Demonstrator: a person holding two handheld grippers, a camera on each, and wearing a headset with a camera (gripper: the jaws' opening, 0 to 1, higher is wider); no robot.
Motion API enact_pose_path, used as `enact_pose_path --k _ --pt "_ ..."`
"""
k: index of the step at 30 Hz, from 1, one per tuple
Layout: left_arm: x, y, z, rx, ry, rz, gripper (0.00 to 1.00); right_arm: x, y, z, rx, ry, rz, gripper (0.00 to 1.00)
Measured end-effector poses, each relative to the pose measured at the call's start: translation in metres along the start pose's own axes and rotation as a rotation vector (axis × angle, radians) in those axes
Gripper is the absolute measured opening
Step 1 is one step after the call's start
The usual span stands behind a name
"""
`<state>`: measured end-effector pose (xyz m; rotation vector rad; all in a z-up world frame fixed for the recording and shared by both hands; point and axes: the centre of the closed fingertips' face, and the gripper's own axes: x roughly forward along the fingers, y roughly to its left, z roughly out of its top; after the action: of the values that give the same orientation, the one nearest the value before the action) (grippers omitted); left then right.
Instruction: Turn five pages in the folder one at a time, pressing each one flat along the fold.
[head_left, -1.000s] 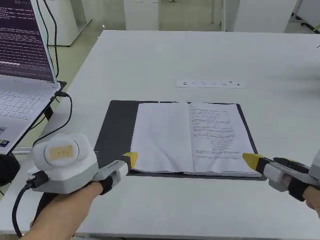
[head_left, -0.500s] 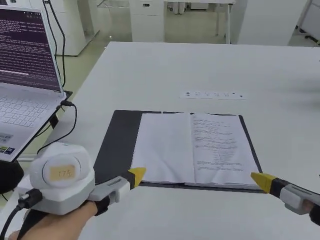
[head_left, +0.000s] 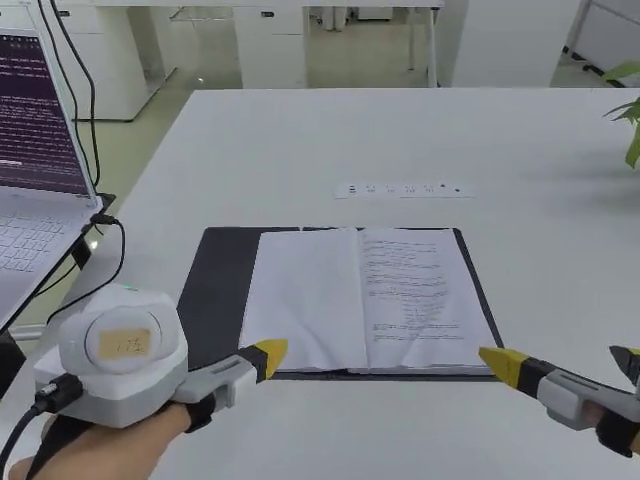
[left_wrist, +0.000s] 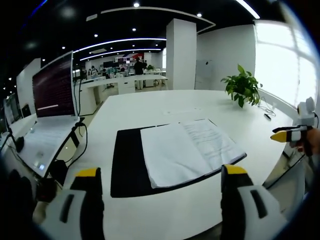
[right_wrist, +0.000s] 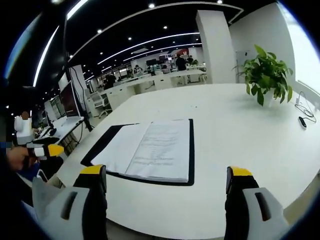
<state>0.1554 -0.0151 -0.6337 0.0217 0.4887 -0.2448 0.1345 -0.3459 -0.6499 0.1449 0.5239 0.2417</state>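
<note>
The black folder (head_left: 220, 290) lies open and flat on the white table, with a blank page (head_left: 305, 300) on the left and a printed page (head_left: 415, 295) on the right. The folder (left_wrist: 127, 160) also lies ahead of my left gripper (left_wrist: 160, 172), which is open and holds nothing. Its yellow fingertip (head_left: 268, 354) hovers just short of the folder's near edge, by the blank page's corner. My right gripper (right_wrist: 166, 172) is open and empty, facing the folder (right_wrist: 150, 147). Its yellow fingertip (head_left: 500, 364) sits off the near right corner.
An open laptop (head_left: 25, 170) with a black cable (head_left: 105, 255) stands at the left. A white power strip (head_left: 405, 189) lies beyond the folder. A potted plant (right_wrist: 265, 75) and a small dark item (right_wrist: 301, 121) are at the far right. The table's front edge is close.
The head camera has shifted. Both grippers have drawn back a little from the folder's front corners toward the table's near edge. The pages lie as before.
</note>
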Motion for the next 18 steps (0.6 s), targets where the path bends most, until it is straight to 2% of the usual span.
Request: enact_pose_path --k 5,9,15,18 --pt "0.014 -0.019 -0.001 0.027 0.013 -0.034 0.99 0.000 0.002 -0.003 0.000 -0.002 0.011 0.99" --pt "0.029 -0.041 -0.002 0.052 0.023 -0.072 0.99 -0.001 0.003 -0.004 0.007 -0.008 0.018 0.98" --pt "0.047 -0.063 -0.005 0.069 0.036 -0.115 0.99 -0.003 0.005 -0.010 0.005 -0.003 0.024 0.97" --pt "0.055 -0.074 -0.008 0.071 0.049 -0.133 0.93 -0.004 0.008 -0.012 0.006 -0.006 0.028 0.97"
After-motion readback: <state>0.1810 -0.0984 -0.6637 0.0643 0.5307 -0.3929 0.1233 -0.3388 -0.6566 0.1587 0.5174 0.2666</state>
